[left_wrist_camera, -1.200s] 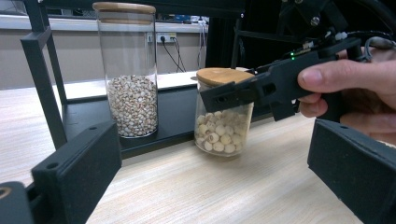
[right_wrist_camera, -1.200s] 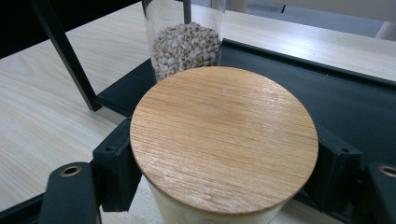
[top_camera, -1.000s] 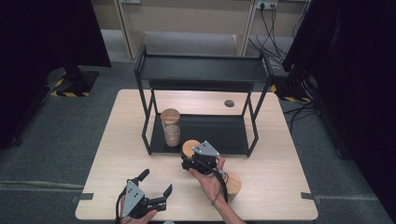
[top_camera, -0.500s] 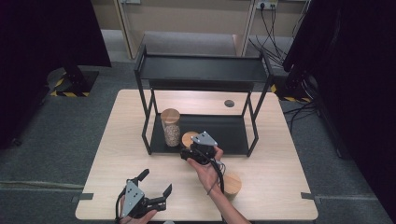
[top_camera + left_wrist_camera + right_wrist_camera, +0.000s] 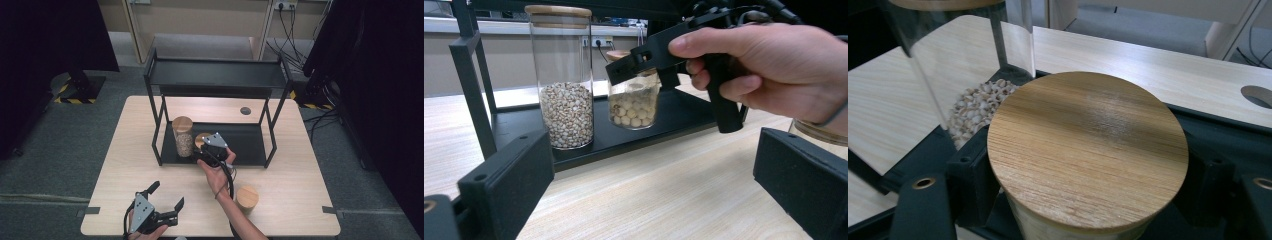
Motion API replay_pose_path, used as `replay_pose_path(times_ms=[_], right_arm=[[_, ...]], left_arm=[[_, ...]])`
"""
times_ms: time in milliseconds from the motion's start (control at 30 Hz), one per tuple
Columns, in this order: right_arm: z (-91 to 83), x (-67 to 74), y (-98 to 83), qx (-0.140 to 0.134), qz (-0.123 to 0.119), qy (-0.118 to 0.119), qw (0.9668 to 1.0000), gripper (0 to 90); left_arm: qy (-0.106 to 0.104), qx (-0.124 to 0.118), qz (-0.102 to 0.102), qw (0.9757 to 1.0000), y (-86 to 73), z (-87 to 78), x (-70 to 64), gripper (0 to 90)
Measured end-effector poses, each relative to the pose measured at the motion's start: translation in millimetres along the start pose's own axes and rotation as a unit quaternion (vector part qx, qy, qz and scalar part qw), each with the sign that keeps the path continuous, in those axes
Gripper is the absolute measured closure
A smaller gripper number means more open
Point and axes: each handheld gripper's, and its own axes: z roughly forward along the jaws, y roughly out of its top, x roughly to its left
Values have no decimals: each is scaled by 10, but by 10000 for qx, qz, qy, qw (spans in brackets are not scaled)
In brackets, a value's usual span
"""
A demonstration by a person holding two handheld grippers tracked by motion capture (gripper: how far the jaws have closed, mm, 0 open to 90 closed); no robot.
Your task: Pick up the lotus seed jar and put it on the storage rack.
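- The right gripper (image 5: 204,150) is clamped on a short glass jar (image 5: 634,102) of pale round beans, just under its bamboo lid (image 5: 1088,150). The jar hangs low over the black rack's bottom shelf (image 5: 250,142); I can't quite tell whether its base touches.
- Close on one side of those jaws stands the tall jar (image 5: 564,80) of grain. A sideways drift could knock it over.
- Letting go early could drop the jar hard or tipped.
- The grip sits high, so a loose lid might lift off.
- The left gripper (image 5: 162,205) rests spread and empty, near the table's front edge.
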Motion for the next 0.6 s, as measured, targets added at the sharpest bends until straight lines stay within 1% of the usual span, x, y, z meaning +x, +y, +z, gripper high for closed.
replay_pose_path(times_ms=[67,167,233,267,433,533,600], right_arm=[[38,11,12,29,32,-41,10000,256],[88,28,20,59,3,-155,9999,256],[123,22,29,96,73,-202,9997,256],[140,17,30,98,70,-221,9997,256],[212,20,25,122,82,-305,9994,256],[252,0,22,173,156,-345,9991,256],[272,-22,8,156,171,-339,9992,256]], left_arm=[[2,-1,-2,10000,1,-1,2,23],[2,1,-7,10000,0,0,3,23],[-1,0,-3,10000,1,0,3,23],[-2,-2,-3,10000,1,0,3,23],[1,-1,-6,10000,0,0,3,24],[-5,3,-8,10000,-1,0,2,23],[-11,7,-3,10000,-1,2,2,23]])
